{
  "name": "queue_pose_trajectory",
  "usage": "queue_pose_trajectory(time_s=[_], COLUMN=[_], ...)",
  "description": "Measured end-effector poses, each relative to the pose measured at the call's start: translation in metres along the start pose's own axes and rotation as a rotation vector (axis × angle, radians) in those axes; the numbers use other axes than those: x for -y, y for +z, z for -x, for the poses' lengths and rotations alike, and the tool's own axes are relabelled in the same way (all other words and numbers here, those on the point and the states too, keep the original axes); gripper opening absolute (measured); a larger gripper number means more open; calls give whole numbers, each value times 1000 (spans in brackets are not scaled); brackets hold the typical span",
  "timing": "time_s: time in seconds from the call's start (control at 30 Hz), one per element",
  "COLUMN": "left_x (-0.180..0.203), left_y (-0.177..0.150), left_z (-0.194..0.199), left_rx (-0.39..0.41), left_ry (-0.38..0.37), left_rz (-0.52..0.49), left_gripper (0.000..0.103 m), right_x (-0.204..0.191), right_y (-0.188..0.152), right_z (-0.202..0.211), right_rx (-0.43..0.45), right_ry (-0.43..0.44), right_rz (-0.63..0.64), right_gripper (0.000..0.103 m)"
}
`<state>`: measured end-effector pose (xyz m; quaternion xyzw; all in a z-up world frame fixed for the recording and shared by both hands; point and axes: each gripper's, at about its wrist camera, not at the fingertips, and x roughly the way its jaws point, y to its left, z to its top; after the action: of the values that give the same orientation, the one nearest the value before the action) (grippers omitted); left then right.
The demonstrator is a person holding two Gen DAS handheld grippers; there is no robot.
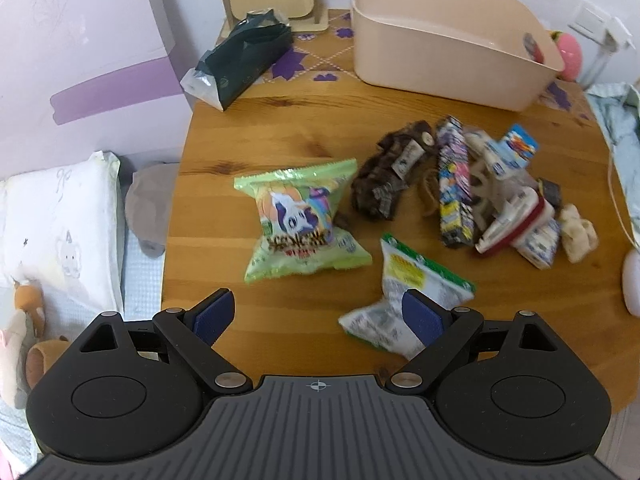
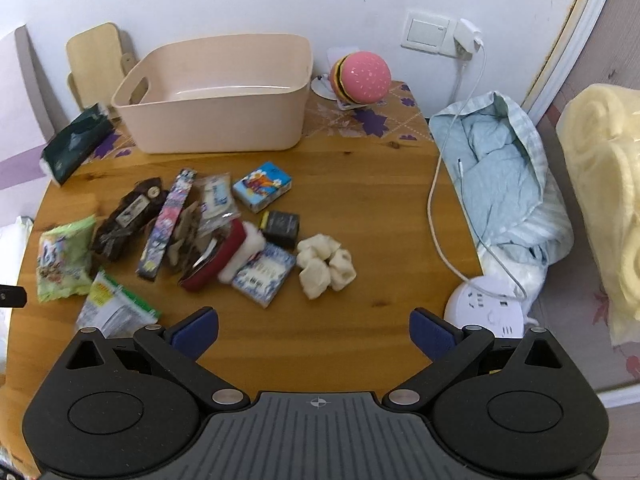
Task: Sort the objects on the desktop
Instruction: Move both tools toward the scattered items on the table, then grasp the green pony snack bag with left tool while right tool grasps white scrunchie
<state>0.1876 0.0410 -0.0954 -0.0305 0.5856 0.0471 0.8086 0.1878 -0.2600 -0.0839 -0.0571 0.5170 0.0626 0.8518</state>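
Observation:
A heap of small items lies on the round wooden table (image 2: pixel 352 208): a green snack bag (image 1: pixel 302 220) (image 2: pixel 64 258), a white-and-green packet (image 1: pixel 404 300) (image 2: pixel 116 308), a brown bundle (image 1: pixel 390 170) (image 2: pixel 128 216), a long colourful box (image 1: pixel 454 184) (image 2: pixel 166 224), a blue tissue pack (image 2: pixel 262 186), a cream scrunchie (image 2: pixel 326 266). A beige bin (image 1: pixel 448 40) (image 2: pixel 216 96) stands at the back. My left gripper (image 1: pixel 320 316) is open and empty above the near table edge, its right finger over the white-and-green packet. My right gripper (image 2: pixel 314 332) is open and empty, near the front edge.
A dark tissue pack (image 1: pixel 244 56) (image 2: pixel 74 142) lies at the back left. A pink burger-shaped toy (image 2: pixel 362 78), a blue cloth (image 2: pixel 504 184), a white cable (image 2: pixel 434 200) and a round power strip (image 2: pixel 486 308) are on the right. A bed with pillows (image 1: pixel 60 232) is left of the table.

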Motion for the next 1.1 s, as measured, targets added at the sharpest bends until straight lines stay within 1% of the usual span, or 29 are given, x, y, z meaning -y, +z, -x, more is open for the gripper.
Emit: queue_pose_trajectory(time_s=[0.07, 0.2, 0.33, 0.4, 0.6, 0.7, 0.8, 0.93, 1.0, 1.07, 1.1], left_x=[-2, -6, -11, -12, -19, -18, -16, -12, -9, -7, -7], left_y=[7, 20, 33, 38, 51, 55, 57, 57, 56, 55, 54], left_z=[-10, -32, -56, -66, -94, -107, -119, -132, -138, -144, -147], left_rx=[-7, -19, -36, -45, -62, -71, -69, -70, -63, -68, -76], left_ry=[1, 1, 37, 54, 90, 88, 70, 63, 64, 76, 83], left_rz=[12, 38, 56, 55, 65, 55, 34, 10, -14, -36, -44], left_gripper=[92, 92, 92, 92, 92, 92, 92, 92, 92, 92, 92], right_x=[7, 13, 16, 19, 31, 28, 24, 26, 26, 25, 25], right_y=[4, 8, 11, 15, 24, 26, 26, 29, 29, 29, 28], right_z=[-14, -44, -71, -86, -127, -139, -150, -167, -173, -179, -182], right_rx=[11, 34, 42, 31, -19, -42, -57, -99, -103, -110, -117], right_ry=[18, 28, 44, 49, 81, 72, 73, 106, 114, 122, 125], right_rz=[14, 114, 195, 208, 175, 239, 306, 321, 330, 345, 348], right_gripper=[103, 103, 103, 103, 103, 103, 103, 103, 101, 93, 92])
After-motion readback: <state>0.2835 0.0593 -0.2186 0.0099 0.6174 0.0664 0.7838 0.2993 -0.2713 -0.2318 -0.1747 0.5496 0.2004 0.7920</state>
